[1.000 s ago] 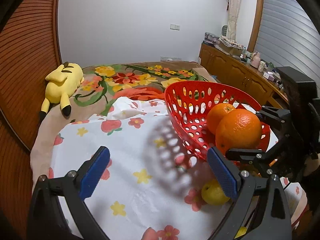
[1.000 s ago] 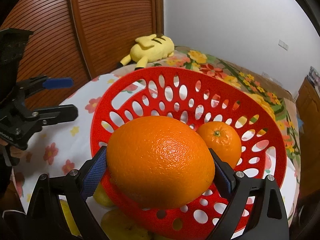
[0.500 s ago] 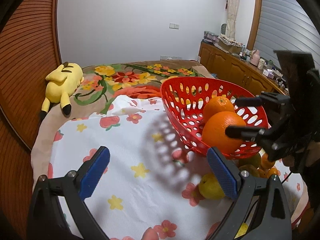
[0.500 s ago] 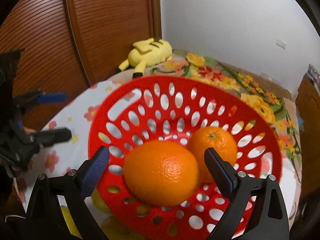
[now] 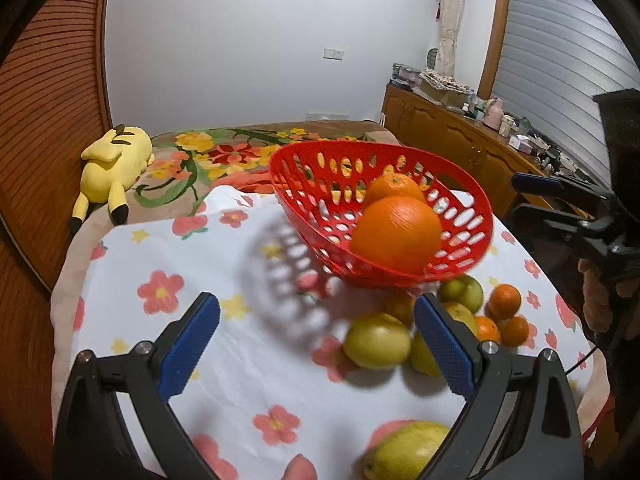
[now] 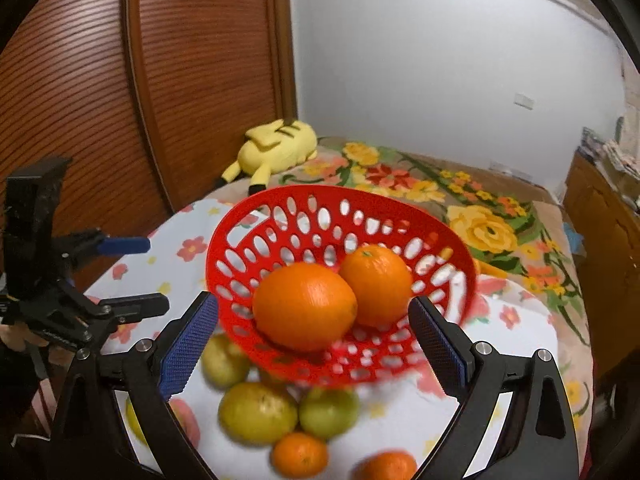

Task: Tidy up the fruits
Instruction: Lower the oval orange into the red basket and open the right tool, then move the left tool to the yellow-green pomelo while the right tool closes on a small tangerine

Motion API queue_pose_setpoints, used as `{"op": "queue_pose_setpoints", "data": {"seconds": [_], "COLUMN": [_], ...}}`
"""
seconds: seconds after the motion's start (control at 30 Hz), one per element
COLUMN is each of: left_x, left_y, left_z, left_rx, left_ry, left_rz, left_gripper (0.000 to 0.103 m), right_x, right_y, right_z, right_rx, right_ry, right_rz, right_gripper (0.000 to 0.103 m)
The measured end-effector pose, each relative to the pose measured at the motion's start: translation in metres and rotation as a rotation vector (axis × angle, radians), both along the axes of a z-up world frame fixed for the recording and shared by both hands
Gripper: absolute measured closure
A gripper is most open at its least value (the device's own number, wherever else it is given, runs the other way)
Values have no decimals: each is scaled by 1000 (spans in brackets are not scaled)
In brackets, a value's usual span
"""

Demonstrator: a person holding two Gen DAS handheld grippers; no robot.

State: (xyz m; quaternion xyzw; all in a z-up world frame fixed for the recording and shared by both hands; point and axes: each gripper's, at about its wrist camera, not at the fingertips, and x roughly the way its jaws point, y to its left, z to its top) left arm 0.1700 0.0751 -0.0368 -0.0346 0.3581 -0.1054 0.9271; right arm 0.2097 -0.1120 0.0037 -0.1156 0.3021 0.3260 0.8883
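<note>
Left wrist cam: left gripper (image 5: 316,344) spread wide, holding nothing, over the floral cloth (image 5: 248,360). Red basket (image 5: 304,212) has 2 oranges (image 5: 396,232); loose lemons (image 5: 378,346), maybe pears, lie beside it.

Right wrist cam: right gripper (image 6: 314,346) wide too, empty, basket just ahead.

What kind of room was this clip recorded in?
Most likely a bedroom at home. A bed with a floral blanket and a yellow plush toy lies behind the cloth-covered table, and a wooden sideboard crowded with small household items runs along the curtained window wall.
</note>
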Motion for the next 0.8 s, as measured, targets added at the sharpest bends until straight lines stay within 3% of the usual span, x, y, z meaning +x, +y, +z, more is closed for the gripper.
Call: {"op": "queue_pose_setpoints", "data": {"seconds": [0.47, 0.8], "left_x": [-56, -78], "left_y": [-33, -45], "left_z": [-13, -27], "left_rx": [24, -22], "left_ry": [14, 38], "left_rz": [-39, -42], "left_gripper": [7, 10], "right_x": [-68, -90], "right_y": [-76, -94], "right_z": [-21, -54], "right_rx": [85, 105], "right_ry": [-20, -2], "right_rz": [-138, -181], "right_gripper": [5, 9]}}
